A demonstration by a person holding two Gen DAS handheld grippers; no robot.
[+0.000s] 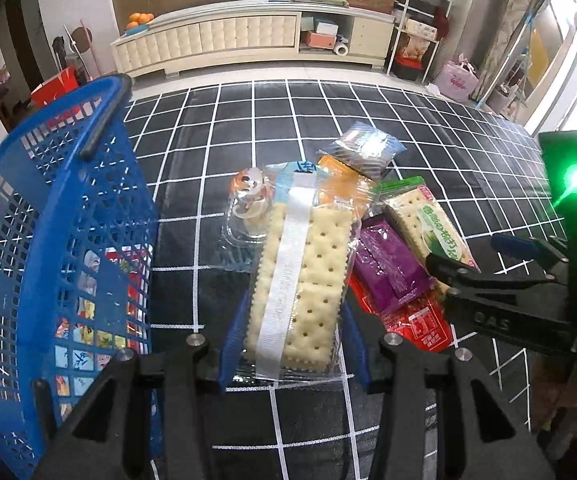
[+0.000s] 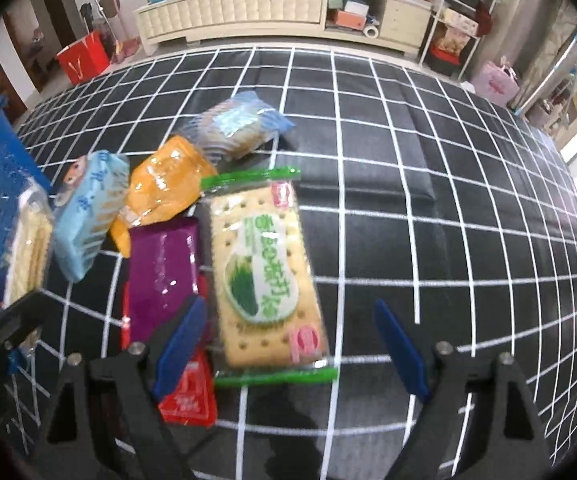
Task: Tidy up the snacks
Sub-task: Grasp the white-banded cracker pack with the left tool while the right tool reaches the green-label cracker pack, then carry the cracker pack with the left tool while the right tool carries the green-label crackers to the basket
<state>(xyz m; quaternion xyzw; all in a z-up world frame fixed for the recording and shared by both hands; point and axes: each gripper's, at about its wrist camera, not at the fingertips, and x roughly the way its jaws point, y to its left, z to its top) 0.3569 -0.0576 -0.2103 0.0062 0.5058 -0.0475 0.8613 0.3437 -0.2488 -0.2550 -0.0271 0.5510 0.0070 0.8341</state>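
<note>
Snacks [image 2: 160, 248] overlap (red packet [image 2: 188, 396] mostly buried under purple).

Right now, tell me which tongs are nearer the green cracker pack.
Right. The right tongs are open around the green cracker pack, not pressing it; the left tongs grip the clear cracker pack beside the blue basket.

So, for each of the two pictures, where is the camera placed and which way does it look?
Left wrist: sits on the left gripper, looking steeply down over the checked cloth; its jaws hold a clear cracker pack, blue basket beside, right gripper at the picture's right.
Right wrist: sits on the right gripper, looking down; open jaws straddle the green cracker pack.
Shared: green pack, purple packet, basket, cabinet.
</note>
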